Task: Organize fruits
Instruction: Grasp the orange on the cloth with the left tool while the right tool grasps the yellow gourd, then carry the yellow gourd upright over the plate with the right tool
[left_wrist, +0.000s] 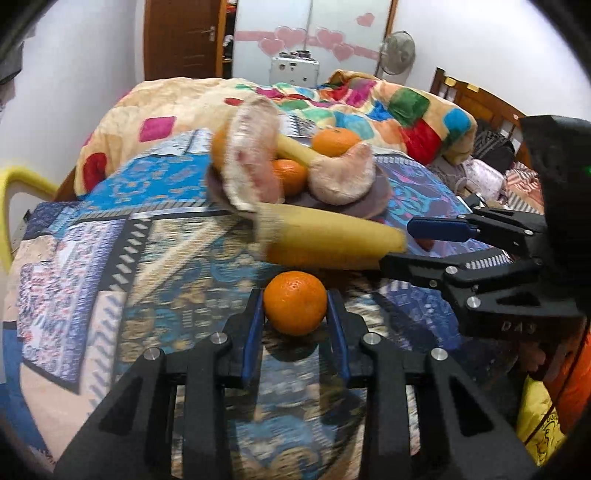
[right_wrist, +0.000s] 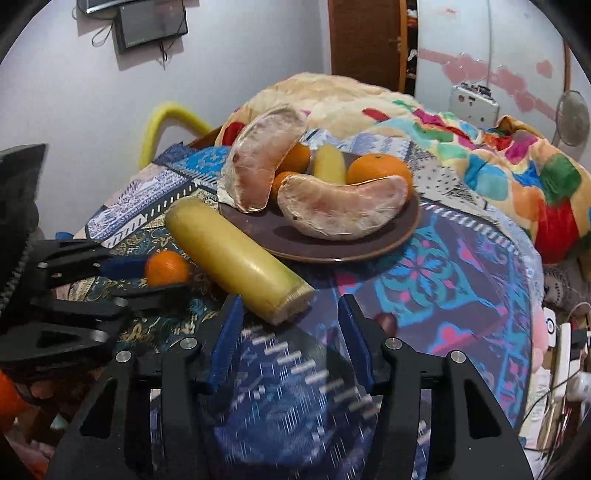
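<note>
Left wrist view
Left gripper (left_wrist: 295, 306): jaws clamped on a small orange (left_wrist: 295, 302), one blue pad against each side; the fruit sits on the patterned cloth (left_wrist: 110, 236) near the table's front.
Right gripper (left_wrist: 400, 243): comes in from the right, its fingers on either side of the near tip of the long banana (left_wrist: 332, 240); contact cannot be told from here.
Risk, orange: the pads hold a round fruit close to their tips, so I judge a tilt or a quick lift could roll it out and off the table edge.
Plate (left_wrist: 373, 206): dark and shallow, holding two pomelo segments (left_wrist: 340, 181), further oranges (left_wrist: 334, 142) and a second banana (left_wrist: 295, 151).
Risk, plate: it is already crowded, so another fruit may nudge a segment over the low rim.

Right wrist view
Right gripper (right_wrist: 291, 325): jaws apart, the cut end of the long banana (right_wrist: 236, 254) just ahead between the tips; the pads do not press it.
Long banana: lies on the cloth, its far end just beside the plate (right_wrist: 369, 251) rim.
Risk, banana: gripped only at this end, it would likely swing down or slip, and could knock the tall pomelo segment (right_wrist: 258, 162) leaning at the rim.
Left gripper (right_wrist: 162, 275): at the left, closed on the small orange (right_wrist: 166, 267), close beside the banana, so the two tools could bump.
Plate contents: two pomelo segments, three oranges (right_wrist: 376, 170), one small banana (right_wrist: 328, 164).
</note>
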